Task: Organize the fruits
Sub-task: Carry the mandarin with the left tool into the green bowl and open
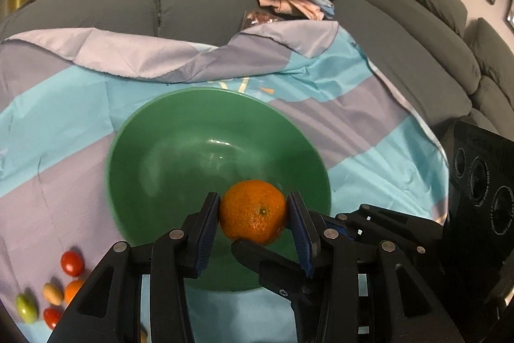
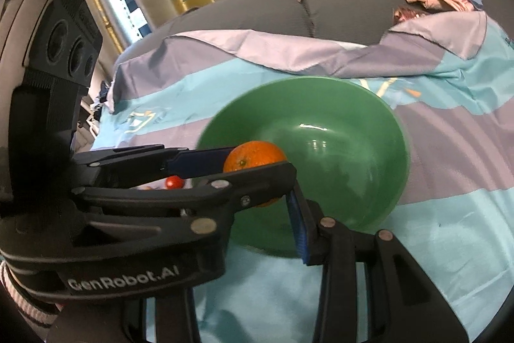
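Orange point(image 1: 253, 212) is sitting clenched between the blue pads of the left claw point(image 1: 253, 216), low centre of the frame, over the near rim of the green bowl point(image 1: 180, 150). The right claw point(image 2: 279, 204) is crossing beside it; whether it is gripping cannot be told. Small fruits point(image 1: 51, 294) are lying lower left on the striped cloth point(image 1: 369, 124).

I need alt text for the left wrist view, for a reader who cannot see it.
The left gripper holds an orange between its blue pads, above the near rim of an empty green bowl. The bowl rests on a blue and lilac cloth; small fruits lie at lower left.
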### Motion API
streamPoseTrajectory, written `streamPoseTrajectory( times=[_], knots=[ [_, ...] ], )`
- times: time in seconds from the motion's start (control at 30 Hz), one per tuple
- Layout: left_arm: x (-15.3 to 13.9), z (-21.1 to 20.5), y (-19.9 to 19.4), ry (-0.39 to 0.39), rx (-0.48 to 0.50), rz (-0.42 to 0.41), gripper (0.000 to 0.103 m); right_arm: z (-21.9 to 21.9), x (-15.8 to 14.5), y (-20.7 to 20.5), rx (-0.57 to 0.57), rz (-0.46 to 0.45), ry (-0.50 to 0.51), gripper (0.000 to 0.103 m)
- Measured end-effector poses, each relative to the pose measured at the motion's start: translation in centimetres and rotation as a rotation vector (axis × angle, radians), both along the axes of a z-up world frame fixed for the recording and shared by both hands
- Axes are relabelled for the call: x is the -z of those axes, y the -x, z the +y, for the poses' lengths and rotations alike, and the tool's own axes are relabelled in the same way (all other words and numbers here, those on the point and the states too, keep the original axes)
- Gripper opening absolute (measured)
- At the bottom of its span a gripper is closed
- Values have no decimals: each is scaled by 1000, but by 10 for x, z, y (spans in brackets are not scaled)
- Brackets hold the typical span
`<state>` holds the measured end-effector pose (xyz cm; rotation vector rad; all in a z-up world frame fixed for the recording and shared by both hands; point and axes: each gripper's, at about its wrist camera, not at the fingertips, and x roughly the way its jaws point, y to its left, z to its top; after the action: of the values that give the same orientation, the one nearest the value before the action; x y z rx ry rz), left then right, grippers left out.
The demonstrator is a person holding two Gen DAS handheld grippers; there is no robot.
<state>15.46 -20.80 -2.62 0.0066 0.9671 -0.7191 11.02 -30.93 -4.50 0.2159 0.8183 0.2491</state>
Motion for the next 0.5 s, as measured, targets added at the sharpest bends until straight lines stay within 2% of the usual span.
streamPoseTrajectory(
  times=[0.1,0.13,0.23,0.37,0.5],
  knots=[
    [4,-5,-4,-20,-22,0,43,-3,4,-5,20,7,8,43],
    [4,-5,-3,-30,-27,-6,43,-5,5,-4,31,5,7,49],
    [3,-5,1,-53,-35,-23,47,-7,5,1,43,1,-1,57],
    [-4,2,10,-109,-60,-81,54,-6,1,12,58,-7,13,65],
    [-16,21,27,-116,-119,-153,57,-3,-10,32,71,-43,55,72]
  ],
)
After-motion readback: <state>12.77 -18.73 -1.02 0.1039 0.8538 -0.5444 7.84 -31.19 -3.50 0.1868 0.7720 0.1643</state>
